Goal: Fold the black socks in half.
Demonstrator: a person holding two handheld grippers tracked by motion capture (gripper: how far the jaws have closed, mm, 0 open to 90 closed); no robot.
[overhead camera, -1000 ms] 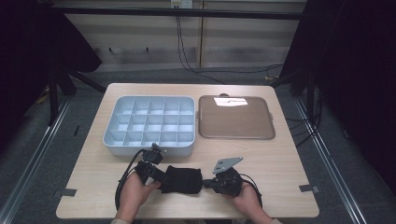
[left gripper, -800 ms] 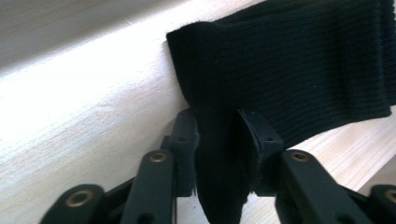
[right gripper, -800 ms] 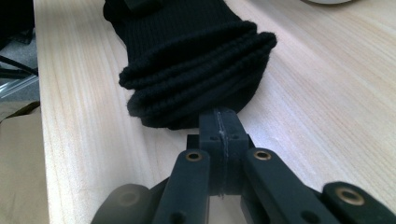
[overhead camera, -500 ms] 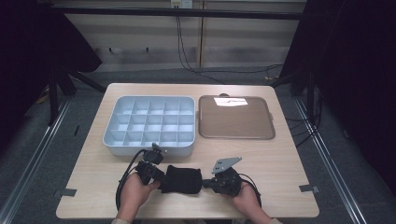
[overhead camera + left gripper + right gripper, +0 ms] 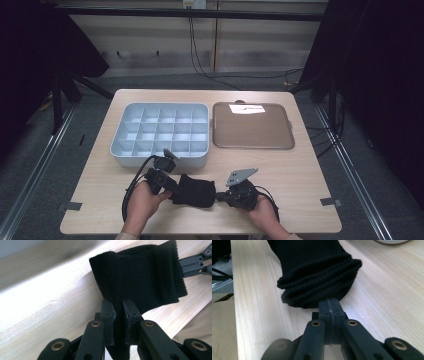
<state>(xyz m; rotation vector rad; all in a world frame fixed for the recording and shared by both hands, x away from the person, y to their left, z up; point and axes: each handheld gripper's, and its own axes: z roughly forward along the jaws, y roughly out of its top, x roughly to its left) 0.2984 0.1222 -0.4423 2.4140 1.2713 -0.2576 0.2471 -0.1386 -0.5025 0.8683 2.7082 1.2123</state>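
Black knit cloth [image 5: 194, 190] near table [image 5: 300, 175] front edge, left gripper [image 5: 171, 186] and right gripper [image 5: 219, 197] each pinching one end, left jaws just closing on it, free wood at right, compartment box [image 5: 159, 132] and brown tray [image 5: 252, 127] behind.

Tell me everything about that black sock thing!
The black sock is a soft ribbed knit, folded into thick layers. It lies on the near part of the wooden table, stretched between two grippers. The left gripper, whose jaws have just been closing, pinches one end; the right gripper is shut against the other, bunched end.

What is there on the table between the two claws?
A black knitted cloth spans from the left claw to the right claw, each shut on one end, seen from the high view.
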